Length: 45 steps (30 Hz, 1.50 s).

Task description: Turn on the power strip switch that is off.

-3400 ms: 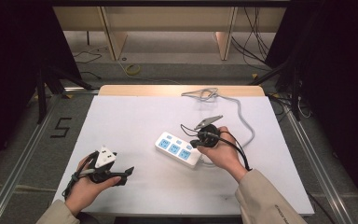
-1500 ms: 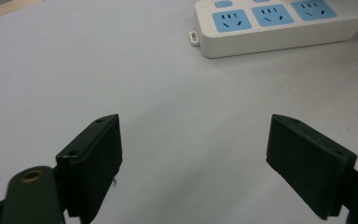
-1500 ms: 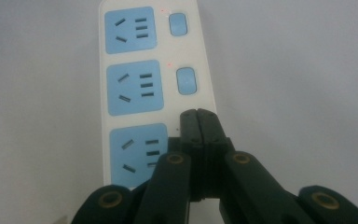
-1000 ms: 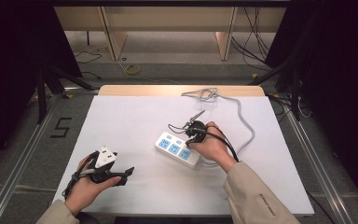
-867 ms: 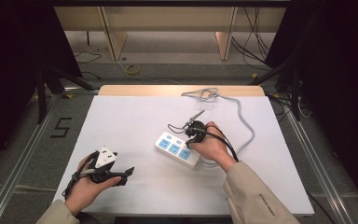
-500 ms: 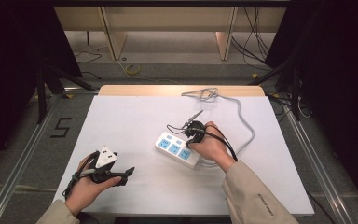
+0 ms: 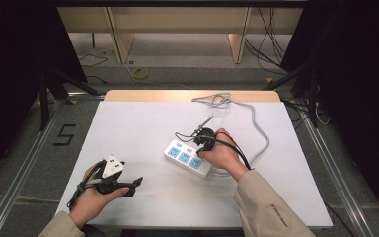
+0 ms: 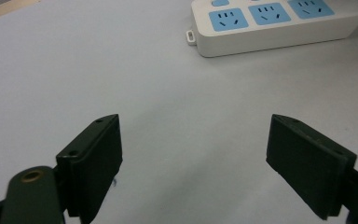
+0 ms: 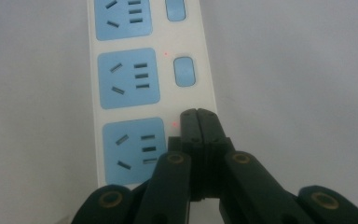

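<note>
Power strip [image 7: 188, 158] lies near the middle of the white table [image 7: 143, 123], angled, its grey cord [image 7: 256, 129] looping off toward the far edge. Three blue sockets, each paired with a small blue switch [image 9: 185, 71]; tiny red lights glow beside the nearest two switches. Right gripper [image 9: 199, 122] sits over the strip, jaws pressed together with nothing between them, tips on or just above the spot where the nearest socket's switch would be; the jaws hide that switch, so contact cannot be confirmed. In the high view the right gripper [image 7: 205, 138] rests at the strip's far side, the hand behind it. Left gripper [image 8: 193, 154] is well apart from the work, jaws spread wide and empty, facing the strip [image 8: 279, 21] across bare table; from above, the left gripper [image 7: 112, 177] lies near the table's front left. Step in hand, by my reading: toggling the switches one at a time with closed tips. Next move likely calls for a short firm press straight down, then a lift and shift along the row to the middle switch, keeping the tips off the socket faces.
</note>
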Each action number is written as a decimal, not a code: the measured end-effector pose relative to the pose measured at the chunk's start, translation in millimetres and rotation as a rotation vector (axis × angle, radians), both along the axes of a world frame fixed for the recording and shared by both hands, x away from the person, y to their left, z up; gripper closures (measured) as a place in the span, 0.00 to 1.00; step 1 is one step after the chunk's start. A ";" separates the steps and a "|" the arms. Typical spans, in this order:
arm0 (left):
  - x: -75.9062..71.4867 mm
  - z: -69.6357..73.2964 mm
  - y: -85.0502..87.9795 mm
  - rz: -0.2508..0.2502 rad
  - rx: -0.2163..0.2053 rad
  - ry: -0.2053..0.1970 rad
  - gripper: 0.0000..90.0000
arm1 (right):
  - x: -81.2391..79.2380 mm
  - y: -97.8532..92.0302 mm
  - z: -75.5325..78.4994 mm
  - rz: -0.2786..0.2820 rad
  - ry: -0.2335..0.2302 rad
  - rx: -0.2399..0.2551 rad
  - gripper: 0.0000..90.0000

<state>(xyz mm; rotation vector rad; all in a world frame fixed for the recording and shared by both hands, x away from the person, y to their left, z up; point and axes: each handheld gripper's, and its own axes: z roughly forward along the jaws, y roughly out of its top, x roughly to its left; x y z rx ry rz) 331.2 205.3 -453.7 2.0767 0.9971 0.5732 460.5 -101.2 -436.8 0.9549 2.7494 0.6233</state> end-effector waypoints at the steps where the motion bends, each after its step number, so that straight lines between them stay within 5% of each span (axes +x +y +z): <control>1: 0.0 -0.1 -0.2 0.001 -0.001 -0.001 0.20 | 0.0 0.1 0.0 0.000 0.000 0.000 1.00; 45: 0.2 -0.5 -1.4 0.001 0.000 0.003 0.20 | -3.0 0.9 -1.4 0.003 0.003 0.002 1.00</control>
